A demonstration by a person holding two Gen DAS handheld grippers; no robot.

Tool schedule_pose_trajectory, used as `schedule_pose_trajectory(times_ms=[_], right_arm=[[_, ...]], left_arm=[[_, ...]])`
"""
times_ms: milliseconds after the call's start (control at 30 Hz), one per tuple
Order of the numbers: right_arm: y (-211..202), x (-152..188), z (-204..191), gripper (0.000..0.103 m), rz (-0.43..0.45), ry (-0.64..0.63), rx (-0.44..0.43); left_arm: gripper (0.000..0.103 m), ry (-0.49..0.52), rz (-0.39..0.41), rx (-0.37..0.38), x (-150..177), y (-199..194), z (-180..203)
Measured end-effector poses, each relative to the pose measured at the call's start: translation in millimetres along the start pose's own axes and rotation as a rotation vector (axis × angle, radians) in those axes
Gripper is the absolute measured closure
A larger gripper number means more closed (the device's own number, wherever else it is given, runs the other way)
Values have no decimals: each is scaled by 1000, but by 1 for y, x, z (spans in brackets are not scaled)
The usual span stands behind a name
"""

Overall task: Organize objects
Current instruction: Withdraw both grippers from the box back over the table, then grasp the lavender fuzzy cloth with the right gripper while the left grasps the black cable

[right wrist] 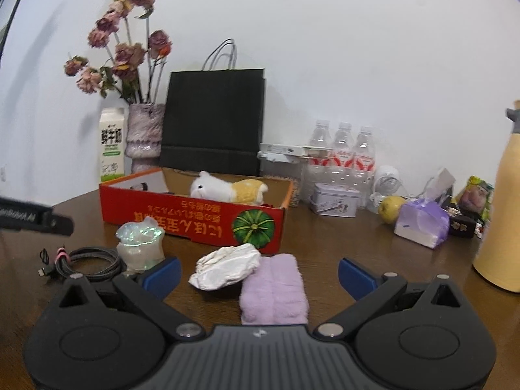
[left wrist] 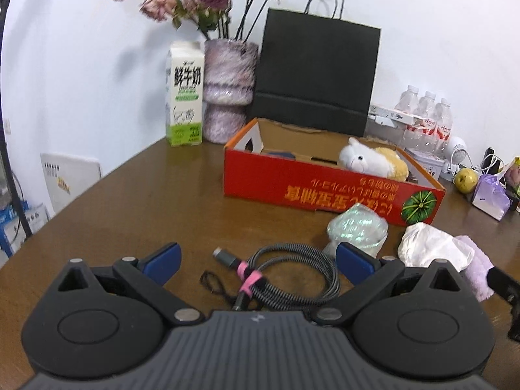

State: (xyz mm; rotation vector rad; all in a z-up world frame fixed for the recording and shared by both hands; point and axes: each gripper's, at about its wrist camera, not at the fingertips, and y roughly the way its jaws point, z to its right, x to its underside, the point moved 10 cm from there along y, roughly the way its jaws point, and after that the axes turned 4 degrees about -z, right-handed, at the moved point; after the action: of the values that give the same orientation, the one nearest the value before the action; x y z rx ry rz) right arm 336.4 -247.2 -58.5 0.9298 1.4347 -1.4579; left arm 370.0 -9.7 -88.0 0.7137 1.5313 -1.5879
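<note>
A red cardboard box (left wrist: 308, 191) (right wrist: 182, 217) stands open on the brown table with a white and yellow plush toy (left wrist: 373, 159) (right wrist: 227, 188) inside. In front of it lie a coiled grey cable (left wrist: 292, 276) (right wrist: 87, 260), an iridescent mushroom-shaped object (left wrist: 357, 227) (right wrist: 139, 243), a crumpled white cloth (left wrist: 432, 243) (right wrist: 227, 266) and a folded purple towel (left wrist: 477, 266) (right wrist: 273, 292). My left gripper (left wrist: 258, 265) is open, with the cable between its fingers. My right gripper (right wrist: 260, 276) is open, with the white cloth and purple towel between its fingers.
At the back stand a milk carton (left wrist: 185, 94), a vase of dried flowers (left wrist: 227, 91) and a black paper bag (left wrist: 315, 74). Water bottles (right wrist: 341, 149), a tin (right wrist: 334, 200), an apple (right wrist: 391, 208), a purple packet (right wrist: 421, 224) and a yellow bottle (right wrist: 500, 214) crowd the right.
</note>
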Motion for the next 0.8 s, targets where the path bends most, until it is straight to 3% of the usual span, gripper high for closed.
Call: schedule_pose_trajectory(times_ms=[133, 467, 800], right_arm=[[0, 4, 14, 0, -27, 56, 49], [16, 22, 34, 0, -154, 118, 117], [47, 32, 13, 2, -288, 39, 67]], left_arm=[[0, -18, -26, 21, 3, 0, -6], [0, 54, -58, 59, -3, -7, -17], [0, 88, -87, 33, -8, -6, -47]])
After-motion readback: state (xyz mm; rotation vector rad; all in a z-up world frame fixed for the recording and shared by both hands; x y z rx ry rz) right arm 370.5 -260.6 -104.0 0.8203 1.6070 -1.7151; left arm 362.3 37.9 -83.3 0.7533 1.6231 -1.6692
